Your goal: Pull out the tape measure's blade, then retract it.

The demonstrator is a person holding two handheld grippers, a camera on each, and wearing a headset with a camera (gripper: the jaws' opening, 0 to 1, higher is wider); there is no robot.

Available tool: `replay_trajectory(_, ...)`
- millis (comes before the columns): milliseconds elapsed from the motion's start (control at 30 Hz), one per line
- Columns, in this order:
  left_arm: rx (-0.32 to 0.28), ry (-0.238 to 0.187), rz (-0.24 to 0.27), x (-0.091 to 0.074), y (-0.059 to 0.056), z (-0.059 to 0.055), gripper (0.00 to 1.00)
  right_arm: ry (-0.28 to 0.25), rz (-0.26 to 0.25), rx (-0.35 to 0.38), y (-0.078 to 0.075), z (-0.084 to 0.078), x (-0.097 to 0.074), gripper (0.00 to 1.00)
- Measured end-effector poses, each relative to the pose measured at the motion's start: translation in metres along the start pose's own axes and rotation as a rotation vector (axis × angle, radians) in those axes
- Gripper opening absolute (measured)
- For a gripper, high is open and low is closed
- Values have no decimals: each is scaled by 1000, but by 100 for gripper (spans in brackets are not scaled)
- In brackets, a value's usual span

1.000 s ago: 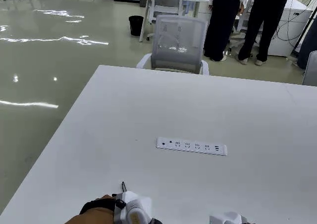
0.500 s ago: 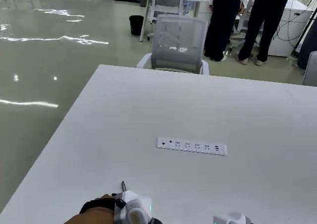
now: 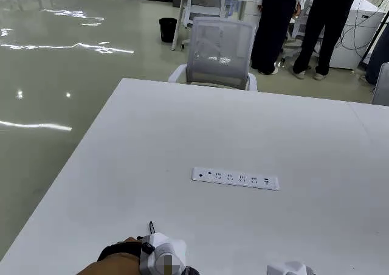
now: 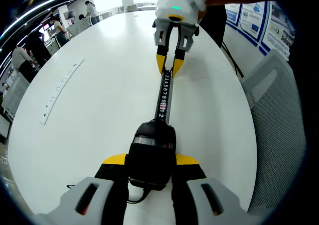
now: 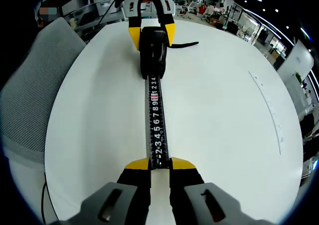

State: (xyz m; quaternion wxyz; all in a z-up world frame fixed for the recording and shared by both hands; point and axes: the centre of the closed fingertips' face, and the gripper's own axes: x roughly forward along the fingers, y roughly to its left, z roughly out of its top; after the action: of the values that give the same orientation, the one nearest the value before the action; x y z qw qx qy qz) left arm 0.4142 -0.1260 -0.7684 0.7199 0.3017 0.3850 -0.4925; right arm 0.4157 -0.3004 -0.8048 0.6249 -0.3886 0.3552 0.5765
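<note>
The black tape measure case [image 4: 149, 153] rests on the white table [image 4: 104, 85], with my left gripper [image 4: 150, 161] shut around it. Its yellow-and-white blade [image 4: 164, 93] runs out across the tabletop to my right gripper [image 4: 168, 68], which is shut on the blade's tip. In the right gripper view, the yellow-tipped right gripper [image 5: 159, 164] pinches the blade [image 5: 155, 118] at its end. About a dozen centimetres of numbers show up to the case [image 5: 152, 51], held by the left gripper [image 5: 152, 36]. A black wrist strap [image 5: 182, 45] trails from the case.
A white power strip [image 3: 236, 179] lies mid-table, beyond both grippers. A grey mesh chair [image 3: 220, 53] stands at the far edge, another chair [image 5: 30, 105] at the near side. People [image 3: 276, 25] stand behind, past the table. The table edge [image 3: 73, 159] drops to a shiny floor on the left.
In the head view the right gripper's white body has slid a little to the right along the bottom edge. The left gripper stays put.
</note>
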Motion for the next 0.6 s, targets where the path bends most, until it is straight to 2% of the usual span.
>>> replay_trajectory(600,-5,0,2,-1,0,0,28,29,-1,6,-1,-10,-2,11)
